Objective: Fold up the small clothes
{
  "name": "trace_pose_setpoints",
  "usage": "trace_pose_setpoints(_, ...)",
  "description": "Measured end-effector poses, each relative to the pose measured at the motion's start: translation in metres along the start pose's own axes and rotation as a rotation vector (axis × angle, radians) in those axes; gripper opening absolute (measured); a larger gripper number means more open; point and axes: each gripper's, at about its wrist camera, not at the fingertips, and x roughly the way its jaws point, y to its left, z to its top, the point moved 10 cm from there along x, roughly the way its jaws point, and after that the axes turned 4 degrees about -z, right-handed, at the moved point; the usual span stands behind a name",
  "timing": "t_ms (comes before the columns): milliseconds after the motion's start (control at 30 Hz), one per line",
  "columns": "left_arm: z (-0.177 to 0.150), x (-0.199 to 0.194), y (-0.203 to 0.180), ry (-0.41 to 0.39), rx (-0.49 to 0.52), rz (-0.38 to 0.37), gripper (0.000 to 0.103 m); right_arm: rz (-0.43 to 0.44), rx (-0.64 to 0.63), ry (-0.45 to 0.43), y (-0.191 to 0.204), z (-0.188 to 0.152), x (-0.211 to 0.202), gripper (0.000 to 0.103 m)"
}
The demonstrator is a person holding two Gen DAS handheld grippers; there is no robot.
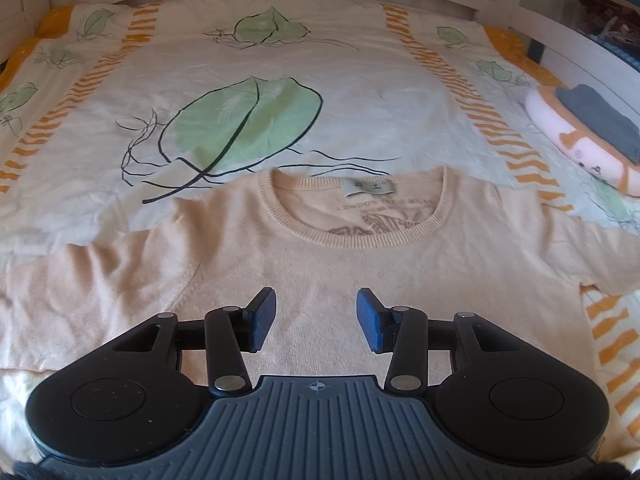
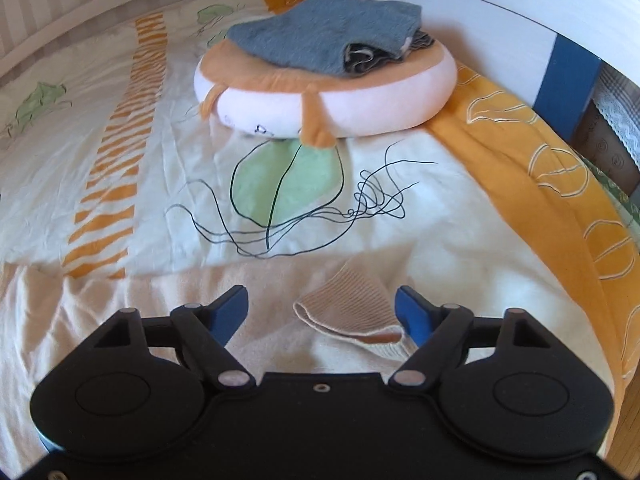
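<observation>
Right wrist view showed the sweater (image 1: 320, 248) flat on the bed (image 1: 280, 60), its sleeve cuff (image 2: 352, 308) just ahead between the right gripper's (image 2: 322, 312) wide jaws, nearer than the left gripper (image 1: 316, 316), also wide over the chest.

Right hand-held gripper (image 2: 322, 312) spread wide over cream sleeve cuff (image 2: 352, 306), folded grey clothes (image 2: 324, 36) (stacked) on plush cushion (image 2: 340, 100)
</observation>
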Motion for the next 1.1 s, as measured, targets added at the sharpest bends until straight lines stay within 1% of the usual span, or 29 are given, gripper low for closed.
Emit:
trace_pose_setpoints(67, -0.002, 0.002, 0.001, 0.001, -0.002, -0.002, 0.043, -0.033, -0.062, 0.001, 0.004, -0.004, 0.004, 0.08)
trace_pose_setpoints(100, -0.004, 0.003, 0.002, 0.005, -0.007, -0.007, 0.043, -0.049, -0.089, 0.005, 0.004, -0.006, 0.005, 0.077)
trace_pose_setpoints(167, -0.007, 0.006, 0.004, 0.017, -0.02, -0.022, 0.043, -0.076, -0.121, 0.028, 0.001, -0.01, 0.01, 0.065)
trace_pose_setpoints(200, -0.009, 0.008, 0.005, 0.023, -0.025, -0.029, 0.043, -0.071, -0.111, 0.049, -0.002, -0.011, 0.014, 0.052)
trace_pose_setpoints(233, -0.011, 0.009, 0.006, 0.028, -0.029, -0.035, 0.043, -0.044, -0.082, 0.067, -0.005, -0.011, 0.017, 0.036)
trace_pose_setpoints(267, -0.012, 0.01, 0.007, 0.03, -0.034, -0.041, 0.043, -0.001, -0.031, 0.078, -0.01, -0.01, 0.019, 0.027)
trace_pose_setpoints(300, -0.013, 0.01, 0.009, 0.03, -0.038, -0.044, 0.043, 0.023, 0.013, 0.08, -0.013, -0.009, 0.018, 0.017)
trace_pose_setpoints(367, -0.014, 0.01, 0.012, 0.03, -0.046, -0.044, 0.043, 0.038, 0.075, 0.068, -0.02, -0.004, 0.011, 0.013)
trace_pose_setpoints(467, -0.011, 0.009, 0.019, 0.025, -0.069, -0.049, 0.043, 0.073, 0.09, 0.025, -0.012, 0.012, -0.014, 0.012)
trace_pose_setpoints(533, -0.008, 0.008, 0.023, 0.023, -0.086, -0.052, 0.043, 0.128, 0.095, -0.004, 0.004, 0.026, -0.035, 0.012)
trace_pose_setpoints(600, -0.005, 0.005, 0.028, 0.012, -0.096, -0.054, 0.043, 0.214, 0.107, -0.03, 0.03, 0.041, -0.059, 0.012)
trace_pose_setpoints(667, -0.002, 0.0, 0.033, -0.003, -0.107, -0.048, 0.043, 0.336, 0.118, -0.057, 0.066, 0.057, -0.087, 0.012)
trace_pose_setpoints(767, 0.002, -0.005, 0.041, -0.018, -0.121, -0.039, 0.043, 0.52, 0.126, -0.066, 0.127, 0.072, -0.123, 0.012)
trace_pose_setpoints(867, 0.005, -0.007, 0.049, -0.03, -0.138, -0.034, 0.043, 0.69, 0.082, -0.059, 0.202, 0.075, -0.154, 0.012)
trace_pose_setpoints(933, 0.006, -0.009, 0.053, -0.034, -0.145, -0.033, 0.043, 0.792, 0.055, -0.028, 0.249, 0.069, -0.167, 0.012)
trace_pose_setpoints(967, 0.006, -0.009, 0.055, -0.036, -0.149, -0.031, 0.043, 0.83, 0.038, -0.013, 0.272, 0.064, -0.171, 0.012)
trace_pose_setpoints(1033, 0.006, -0.008, 0.059, -0.036, -0.156, -0.023, 0.043, 0.869, -0.013, 0.005, 0.312, 0.051, -0.175, 0.012)
trace_pose_setpoints(1100, 0.006, -0.008, 0.062, -0.036, -0.158, -0.013, 0.043, 0.905, -0.059, 0.044, 0.354, 0.032, -0.17, 0.012)
